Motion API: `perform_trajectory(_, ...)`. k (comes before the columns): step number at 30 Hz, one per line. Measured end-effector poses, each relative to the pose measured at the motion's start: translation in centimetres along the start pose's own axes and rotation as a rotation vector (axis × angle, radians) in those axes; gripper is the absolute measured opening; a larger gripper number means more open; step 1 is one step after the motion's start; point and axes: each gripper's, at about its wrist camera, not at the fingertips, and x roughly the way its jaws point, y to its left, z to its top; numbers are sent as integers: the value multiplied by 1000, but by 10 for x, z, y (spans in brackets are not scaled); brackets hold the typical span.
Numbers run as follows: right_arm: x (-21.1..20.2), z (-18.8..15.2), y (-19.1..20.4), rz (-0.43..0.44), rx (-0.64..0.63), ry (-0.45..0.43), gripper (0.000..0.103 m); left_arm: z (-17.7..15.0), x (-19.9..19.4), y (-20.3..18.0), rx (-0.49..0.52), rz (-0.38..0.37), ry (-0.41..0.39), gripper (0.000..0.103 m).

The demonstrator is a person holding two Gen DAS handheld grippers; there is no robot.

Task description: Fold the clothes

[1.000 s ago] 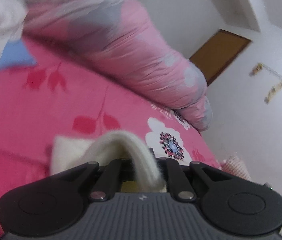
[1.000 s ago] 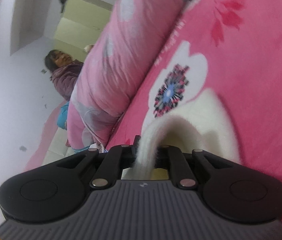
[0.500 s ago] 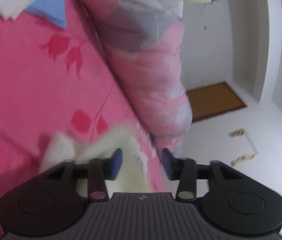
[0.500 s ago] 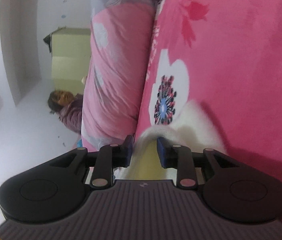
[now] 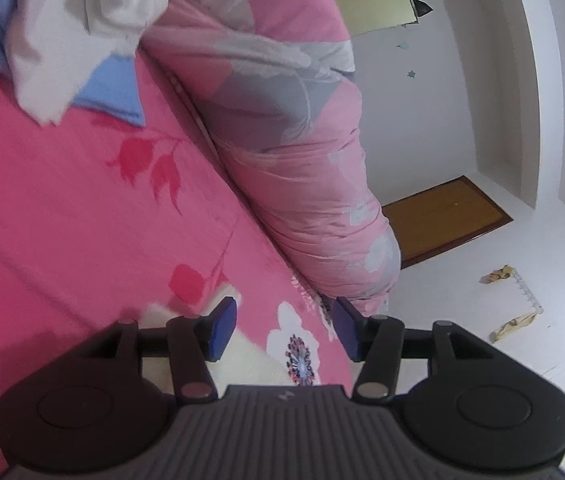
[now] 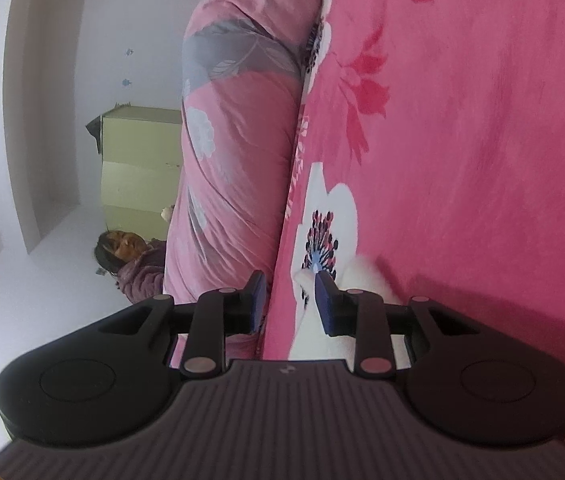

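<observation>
A cream fuzzy garment [image 5: 242,354] lies on the pink flowered bedsheet [image 5: 62,216], mostly hidden under my left gripper [image 5: 284,330], which is open with nothing between its blue pads. In the right wrist view the same cream garment [image 6: 366,280] shows just past my right gripper [image 6: 289,300], also open and empty, hanging over the white flower print at the bed's edge. A crumpled white cloth [image 5: 82,20] and a blue cloth [image 5: 110,92] lie further up the bed.
A rolled pink and grey quilt [image 5: 294,152] runs along the bed's edge, also seen as the quilt [image 6: 234,152] in the right view. A person [image 6: 130,264] sits beyond it by a pale yellow cabinet [image 6: 138,168]. A brown door [image 5: 442,216] and white walls lie behind.
Both grippers let go of the cream garment and opened. The garment dropped onto the sheet. Both cameras tilted and pulled back from it.
</observation>
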Motion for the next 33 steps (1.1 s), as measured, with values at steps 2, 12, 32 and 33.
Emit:
perform_trajectory(2, -8, 0, 4, -10, -18, -12, 28, -4, -17, -9, 26, 25, -22, 53)
perform_trajectory(12, -90, -26, 26, -113, -191, -34, 31, -60, -102, -41, 145, 142, 0, 57)
perform_trajectory(32, -30, -76, 63, -464, -799, 199, 26, -139, -101, -48, 525, 416, 54, 55)
perform_trajectory(33, -30, -78, 61, -459, -794, 207, 20, -139, -100, -48, 523, 407, 57, 48)
